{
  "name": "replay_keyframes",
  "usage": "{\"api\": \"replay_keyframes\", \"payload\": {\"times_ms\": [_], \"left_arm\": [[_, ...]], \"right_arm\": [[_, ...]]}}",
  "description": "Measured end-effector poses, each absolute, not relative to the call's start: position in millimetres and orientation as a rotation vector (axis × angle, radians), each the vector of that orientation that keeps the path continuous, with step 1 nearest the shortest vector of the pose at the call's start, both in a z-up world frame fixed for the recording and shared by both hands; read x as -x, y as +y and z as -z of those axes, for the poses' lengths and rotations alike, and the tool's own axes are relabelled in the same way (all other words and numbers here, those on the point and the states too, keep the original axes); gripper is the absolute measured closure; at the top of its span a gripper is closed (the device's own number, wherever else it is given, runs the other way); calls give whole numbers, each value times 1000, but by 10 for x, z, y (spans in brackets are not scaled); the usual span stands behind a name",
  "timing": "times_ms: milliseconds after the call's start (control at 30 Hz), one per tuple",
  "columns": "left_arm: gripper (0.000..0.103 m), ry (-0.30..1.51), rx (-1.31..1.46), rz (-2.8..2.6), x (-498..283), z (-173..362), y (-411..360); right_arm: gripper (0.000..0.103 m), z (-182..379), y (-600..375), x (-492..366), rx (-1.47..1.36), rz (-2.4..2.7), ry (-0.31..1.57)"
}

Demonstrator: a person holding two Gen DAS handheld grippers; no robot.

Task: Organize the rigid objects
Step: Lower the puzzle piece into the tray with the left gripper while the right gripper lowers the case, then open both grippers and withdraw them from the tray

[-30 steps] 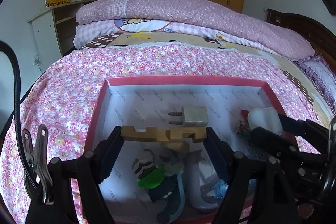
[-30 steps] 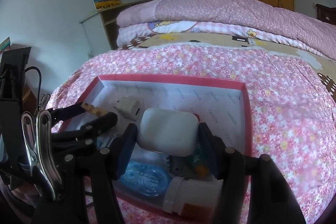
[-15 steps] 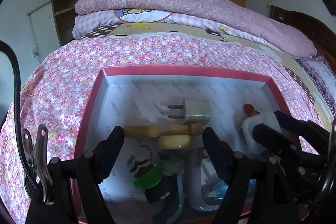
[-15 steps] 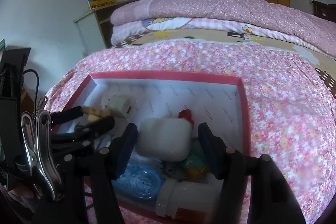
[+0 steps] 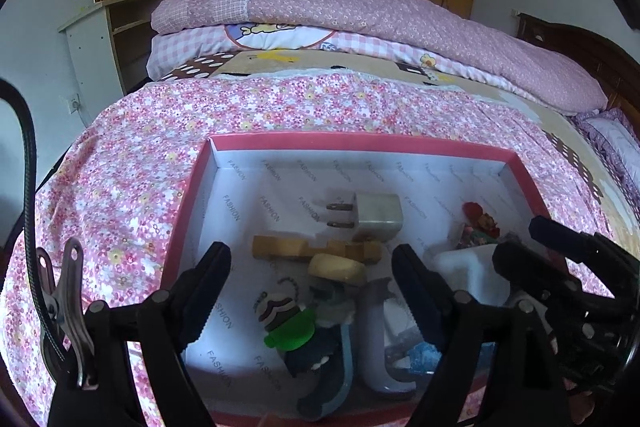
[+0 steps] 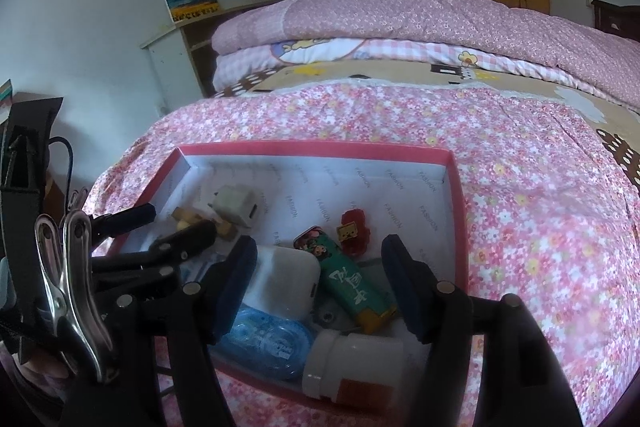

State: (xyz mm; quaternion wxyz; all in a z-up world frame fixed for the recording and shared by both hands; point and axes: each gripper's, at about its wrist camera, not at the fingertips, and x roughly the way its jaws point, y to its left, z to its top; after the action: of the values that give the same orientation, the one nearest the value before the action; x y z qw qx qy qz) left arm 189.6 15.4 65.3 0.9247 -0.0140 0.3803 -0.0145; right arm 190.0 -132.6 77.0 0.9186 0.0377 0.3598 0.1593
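Both tongs opening, holding nothing, inside red box [image 5: 360,143] rim, far half bare.

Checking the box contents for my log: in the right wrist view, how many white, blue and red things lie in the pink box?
White: 3 (charger plug, earbud case, bottle)
Blue: 1 (correction tape)
Red: 1 (charm)
Total: 5
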Motion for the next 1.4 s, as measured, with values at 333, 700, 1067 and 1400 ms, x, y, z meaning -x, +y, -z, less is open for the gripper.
{"api": "replay_keyframes", "payload": {"times_ms": [333,700,1067,1400], "left_arm": [[17,766,30,24,-1666,-786,177],[17,768,49,24,-1353,-863,193],[17,815,49,31,-1110,-717,143],[17,824,37,44,-978,-609,71]], "right_arm": [[37,-915,-1305,-1692,-80,-346,714],[37,-929,-1336,-1413,-103,-348,725],[37,-777,-1369,-1145,-103,-329,769],[37,-532,-1439,-1021,-110,-295,828]]}}
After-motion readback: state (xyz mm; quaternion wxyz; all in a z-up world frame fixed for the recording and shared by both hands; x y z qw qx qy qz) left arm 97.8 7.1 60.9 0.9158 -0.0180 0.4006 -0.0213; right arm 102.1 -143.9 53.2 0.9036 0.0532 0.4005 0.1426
